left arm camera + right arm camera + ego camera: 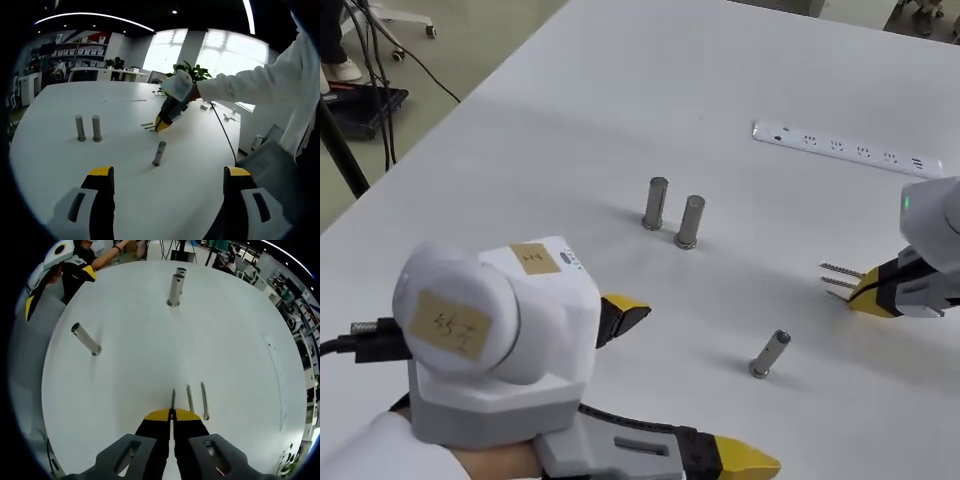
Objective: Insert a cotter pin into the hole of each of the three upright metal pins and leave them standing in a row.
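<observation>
Two grey metal pins (656, 203) (689, 221) stand upright side by side on the white table (570, 130). A third metal pin (770, 353) stands apart, nearer to me, also seen in the right gripper view (86, 339). My right gripper (171, 415) rests low at the table's right, shut on one cotter pin (173, 399) that pokes out of its tips. Two more cotter pins (190, 399) (204, 401) lie just beside it. My left gripper (688, 387) hovers at the front left, open, with nothing between its jaws.
A white power strip (850, 148) lies at the far right of the table. The table's left edge drops to a floor with cables and a stand (360, 90). In the left gripper view a person's white sleeve (260, 80) reaches in from the right.
</observation>
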`<action>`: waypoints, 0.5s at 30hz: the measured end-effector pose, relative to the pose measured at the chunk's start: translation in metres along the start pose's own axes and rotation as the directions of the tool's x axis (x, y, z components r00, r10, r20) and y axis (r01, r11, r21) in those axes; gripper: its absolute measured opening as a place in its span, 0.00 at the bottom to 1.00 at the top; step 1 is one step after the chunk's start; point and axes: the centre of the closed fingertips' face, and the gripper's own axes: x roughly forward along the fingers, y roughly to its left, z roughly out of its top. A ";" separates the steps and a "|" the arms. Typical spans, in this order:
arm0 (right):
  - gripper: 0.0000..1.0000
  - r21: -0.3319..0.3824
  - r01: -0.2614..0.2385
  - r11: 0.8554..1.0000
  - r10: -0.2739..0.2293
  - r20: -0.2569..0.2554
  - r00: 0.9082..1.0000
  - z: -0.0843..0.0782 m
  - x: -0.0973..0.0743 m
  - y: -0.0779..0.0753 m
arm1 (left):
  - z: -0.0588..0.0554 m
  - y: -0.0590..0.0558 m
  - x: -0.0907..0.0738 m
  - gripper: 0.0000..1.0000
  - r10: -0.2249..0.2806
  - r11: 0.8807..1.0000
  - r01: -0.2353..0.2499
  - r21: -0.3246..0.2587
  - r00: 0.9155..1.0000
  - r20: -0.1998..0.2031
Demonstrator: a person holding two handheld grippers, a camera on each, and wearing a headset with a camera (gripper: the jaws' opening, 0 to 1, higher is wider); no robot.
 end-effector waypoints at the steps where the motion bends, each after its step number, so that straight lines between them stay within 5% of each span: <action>1: 0.00 0.000 0.000 1.000 0.000 0.004 1.000 0.001 0.000 0.000 | 0.000 0.000 0.000 0.89 -0.003 1.000 0.003 0.003 1.000 -0.002; 8: 0.00 0.008 0.016 1.000 -0.016 0.023 1.000 0.003 -0.008 0.003 | -0.001 -0.002 0.001 0.88 -0.009 1.000 0.009 0.003 1.000 -0.006; 15: 0.00 -0.025 0.081 0.996 -0.078 0.101 0.992 0.021 -0.031 0.004 | 0.003 -0.004 -0.001 0.82 -0.025 1.000 0.025 -0.010 1.000 0.010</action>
